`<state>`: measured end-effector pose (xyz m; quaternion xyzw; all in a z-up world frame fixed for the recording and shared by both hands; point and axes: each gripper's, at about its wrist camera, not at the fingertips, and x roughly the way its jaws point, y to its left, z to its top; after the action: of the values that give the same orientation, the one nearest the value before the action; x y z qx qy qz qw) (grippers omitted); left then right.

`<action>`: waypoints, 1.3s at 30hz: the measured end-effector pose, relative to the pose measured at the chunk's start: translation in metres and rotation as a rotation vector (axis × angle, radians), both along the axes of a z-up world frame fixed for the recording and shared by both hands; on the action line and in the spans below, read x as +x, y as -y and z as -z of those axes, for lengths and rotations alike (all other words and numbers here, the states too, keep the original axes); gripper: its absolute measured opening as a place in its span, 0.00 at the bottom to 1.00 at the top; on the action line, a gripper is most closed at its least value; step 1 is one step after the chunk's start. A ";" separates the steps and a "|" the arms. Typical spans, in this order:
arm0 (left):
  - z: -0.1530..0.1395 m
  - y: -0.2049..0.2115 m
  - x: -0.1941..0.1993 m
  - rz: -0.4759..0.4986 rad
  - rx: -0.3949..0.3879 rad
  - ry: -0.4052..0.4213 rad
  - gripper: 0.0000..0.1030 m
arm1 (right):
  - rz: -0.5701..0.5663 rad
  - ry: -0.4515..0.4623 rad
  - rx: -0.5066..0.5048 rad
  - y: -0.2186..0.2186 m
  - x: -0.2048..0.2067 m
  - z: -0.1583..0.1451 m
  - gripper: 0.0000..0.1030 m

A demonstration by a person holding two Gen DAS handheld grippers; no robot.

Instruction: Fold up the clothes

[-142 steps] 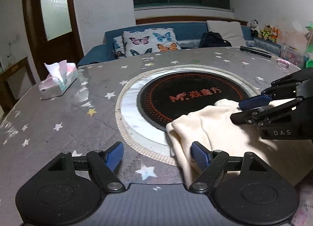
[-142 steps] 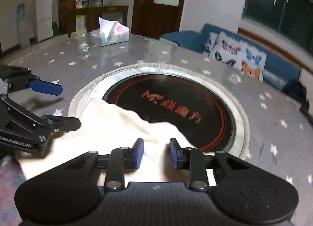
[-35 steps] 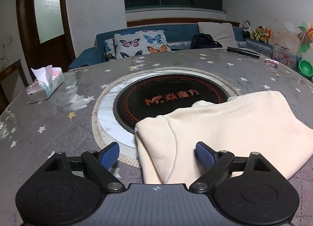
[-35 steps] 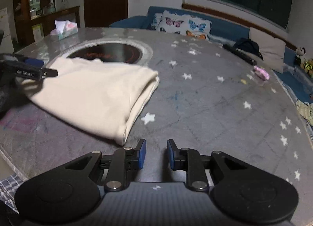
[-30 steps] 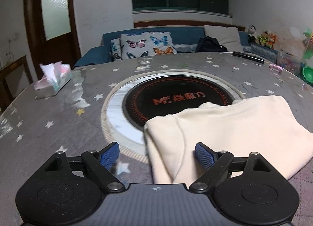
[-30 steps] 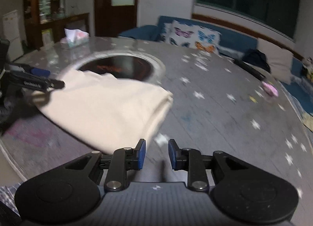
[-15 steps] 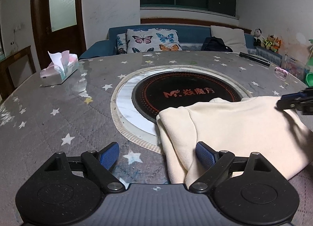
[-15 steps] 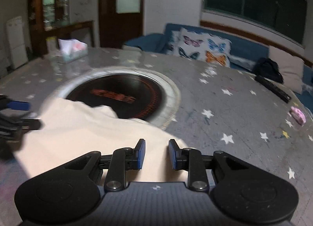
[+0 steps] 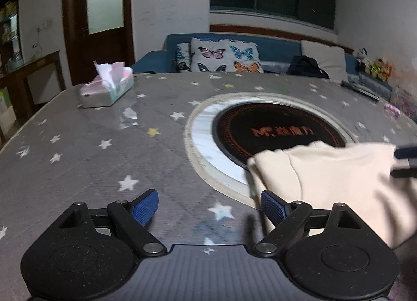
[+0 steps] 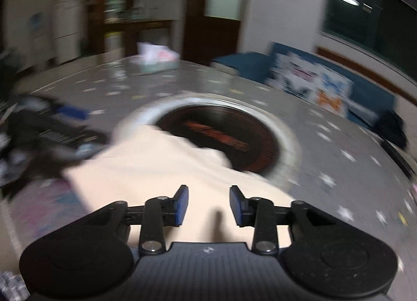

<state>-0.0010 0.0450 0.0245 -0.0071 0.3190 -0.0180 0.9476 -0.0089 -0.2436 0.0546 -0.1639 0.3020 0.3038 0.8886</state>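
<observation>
With the left gripper (image 9: 209,206) wide apart and the right gripper (image 10: 208,206) narrowly apart above it, the doubled cream garment (image 9: 336,178) risks snagging and unfolding.

The right gripper (image 10: 208,206), jaws parted, hangs over a cream garment (image 10: 161,170) lying partly across the dark disc (image 10: 234,134) in the table (image 10: 338,170) (left gripper (image 10: 60,129) blurred beside it).

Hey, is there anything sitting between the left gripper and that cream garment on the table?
Nothing visible. The left gripper is open over bare starry tabletop, and the cream garment begins right at its right finger. The tissue box sits far back to the left, well clear.
</observation>
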 end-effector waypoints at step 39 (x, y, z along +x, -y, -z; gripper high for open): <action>0.008 -0.013 0.031 -0.055 -0.750 -0.303 0.90 | -0.189 0.081 0.083 -0.076 -0.042 -0.020 0.05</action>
<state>0.0301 0.0577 0.0162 -0.3633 0.4262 -0.1066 0.8216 -0.0507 -0.1680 0.0745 -0.1670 0.2362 0.3917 0.8734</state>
